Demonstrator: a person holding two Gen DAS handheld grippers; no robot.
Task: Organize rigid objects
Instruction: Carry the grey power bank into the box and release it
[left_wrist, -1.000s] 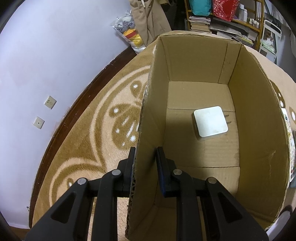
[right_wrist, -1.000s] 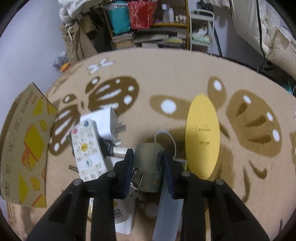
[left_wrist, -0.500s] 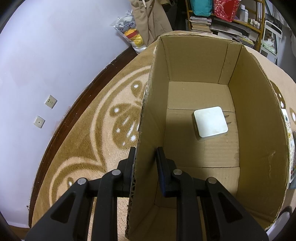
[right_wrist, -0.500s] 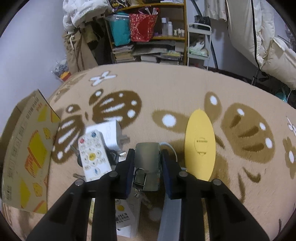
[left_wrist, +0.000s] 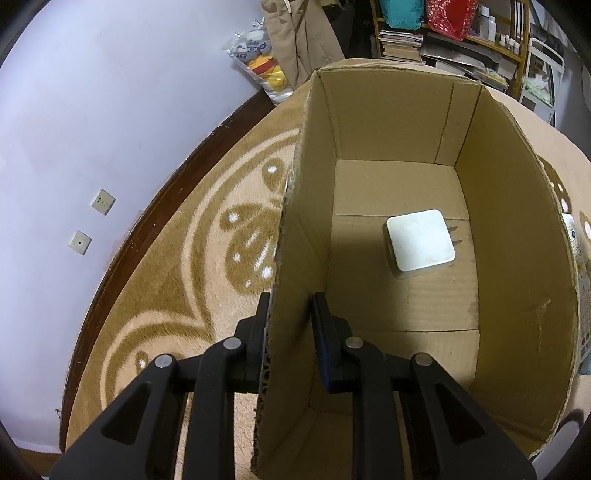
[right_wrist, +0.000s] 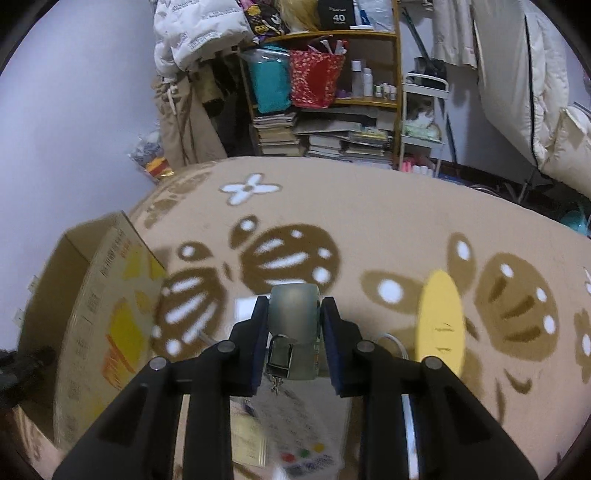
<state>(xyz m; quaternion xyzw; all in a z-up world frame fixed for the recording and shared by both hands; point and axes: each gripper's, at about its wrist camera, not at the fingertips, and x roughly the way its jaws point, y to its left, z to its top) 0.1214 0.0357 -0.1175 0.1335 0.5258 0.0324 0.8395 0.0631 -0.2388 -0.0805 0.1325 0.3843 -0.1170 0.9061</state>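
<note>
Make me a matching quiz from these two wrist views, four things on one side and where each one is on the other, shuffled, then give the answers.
1 white charger
2 grey-green case
3 yellow oval disc
4 box wall

A lying on the carpet
B clamped by the left gripper
C inside the cardboard box
D between the right gripper pads

Pairs: 1-C, 2-D, 3-A, 4-B

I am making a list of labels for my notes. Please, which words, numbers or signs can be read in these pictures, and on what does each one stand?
"40": black box on top of the shelf; the small line under it is too small to read.
Cardboard box: printing on its outer wall, too blurred.
Yellow oval object: a mark, too blurred.
White padded cover: grey lettering, unreadable.
</note>
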